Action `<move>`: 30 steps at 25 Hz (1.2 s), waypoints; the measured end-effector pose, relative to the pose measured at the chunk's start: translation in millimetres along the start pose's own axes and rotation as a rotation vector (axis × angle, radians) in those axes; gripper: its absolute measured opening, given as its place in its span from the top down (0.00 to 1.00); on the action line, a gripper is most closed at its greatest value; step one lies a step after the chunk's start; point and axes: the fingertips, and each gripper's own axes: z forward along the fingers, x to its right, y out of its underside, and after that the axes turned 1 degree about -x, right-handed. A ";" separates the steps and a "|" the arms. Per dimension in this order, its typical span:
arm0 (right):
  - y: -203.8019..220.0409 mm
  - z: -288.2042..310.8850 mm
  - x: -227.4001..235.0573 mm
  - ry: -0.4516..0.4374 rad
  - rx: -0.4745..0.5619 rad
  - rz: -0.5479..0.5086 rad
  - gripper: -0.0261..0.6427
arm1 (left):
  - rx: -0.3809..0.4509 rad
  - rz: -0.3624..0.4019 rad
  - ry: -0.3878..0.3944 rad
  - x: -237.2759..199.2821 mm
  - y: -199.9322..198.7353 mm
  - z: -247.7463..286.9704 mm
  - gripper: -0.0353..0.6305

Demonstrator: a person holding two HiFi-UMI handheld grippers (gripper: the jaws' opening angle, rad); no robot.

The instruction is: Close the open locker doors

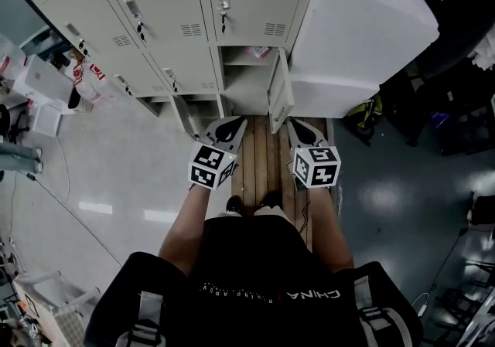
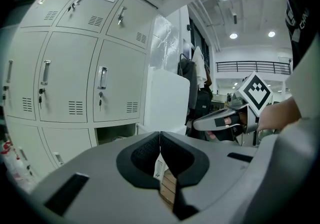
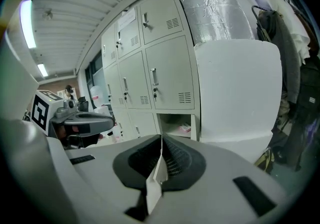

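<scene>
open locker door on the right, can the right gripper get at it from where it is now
Probably yes. The open door stands just ahead of the right gripper, slightly to its left, and nothing shows between them. The jaws are together, so a push looks likelier than a grasp.

A bank of lockers (image 1: 155, 21) stands ahead, with a large block (image 1: 363, 36) at its right. Its bottom right compartment (image 1: 246, 79) stands open, its door (image 1: 280, 98) swung toward the block. In front, floorboards (image 1: 263, 156) lie beneath the left hand-held gripper (image 1: 232, 121) and the right hand-held gripper (image 1: 298, 124), which are side by side.
</scene>
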 end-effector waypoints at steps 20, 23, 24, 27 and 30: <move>52.0 88.0 78.2 -0.051 -0.039 -0.064 0.79 | -0.025 0.018 0.067 33.9 45.7 85.5 0.80; 56.6 110.6 95.1 -0.043 -0.054 -0.073 0.79 | -0.048 0.010 0.056 34.0 57.6 98.3 0.80; 58.8 117.2 100.0 -0.041 -0.062 -0.076 0.79 | -0.057 0.009 0.052 34.0 61.8 101.7 0.80; 64.7 129.7 109.9 -0.048 -0.082 -0.073 0.79 | -0.079 0.018 0.049 37.3 72.6 109.4 0.80; 69.3 134.2 111.7 -0.075 -0.100 -0.067 0.79 | -0.098 0.008 0.044 41.6 80.7 115.0 0.80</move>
